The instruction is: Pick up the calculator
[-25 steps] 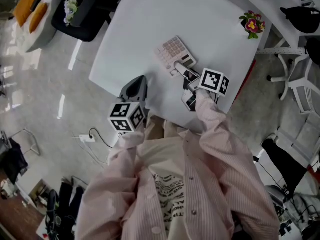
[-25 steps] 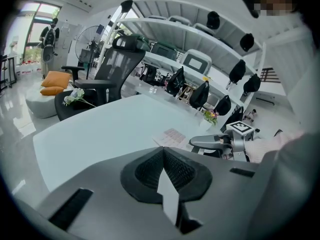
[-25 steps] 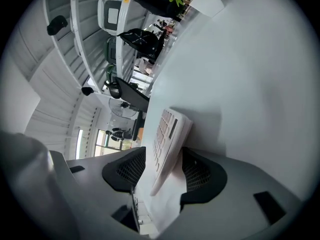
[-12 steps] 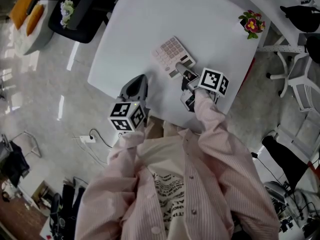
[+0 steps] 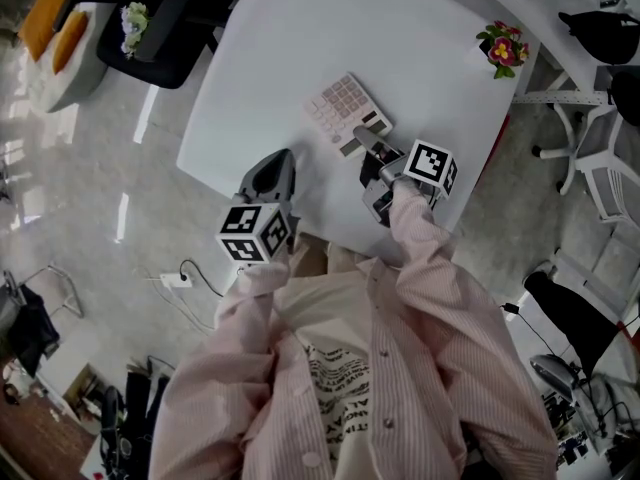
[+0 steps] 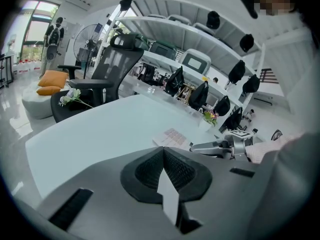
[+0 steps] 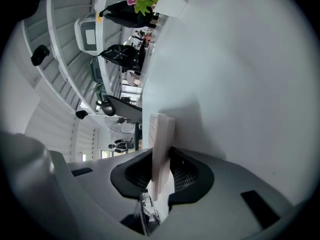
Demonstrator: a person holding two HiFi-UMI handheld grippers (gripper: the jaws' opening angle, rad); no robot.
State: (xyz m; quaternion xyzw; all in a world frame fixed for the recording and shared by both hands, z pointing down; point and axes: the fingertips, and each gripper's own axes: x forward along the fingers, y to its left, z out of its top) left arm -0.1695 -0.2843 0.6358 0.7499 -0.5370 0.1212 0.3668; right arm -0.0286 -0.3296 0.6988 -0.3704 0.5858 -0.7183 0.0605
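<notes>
1. One calculator point(image 5: 347, 113) lies flat on the white counter point(image 5: 300, 28). Its long axis runs on a slant, with one short end pointing away from you and the other pointing back toward your right side.
2. Your right gripper point(image 5: 368, 146) is at that nearer short end, in line with the calculator's length. In the right gripper view, the slab of the calculator point(image 7: 161, 134) stands edge-on between the fingers point(image 7: 186, 176). They are closing, and the pads look to be meeting both of its faces.
3. Your left gripper point(image 5: 280, 160) is well apart from the calculator, off its long left side and nearer to you. Its fingers point(image 6: 145, 169) are pressed together with nothing between them, so it has no part in this grasp.
4. By my reading, the pinch is nearly set and the lift is not yet begun. Only one end is held, so the free far end will want to droop. Judge the grip firm before you raise it, and lift along the line that the calculator already points.
5. Farther out, a potted flower point(image 5: 507, 48) stands well apart from the calculator, off to your right by the counter's edge.
</notes>
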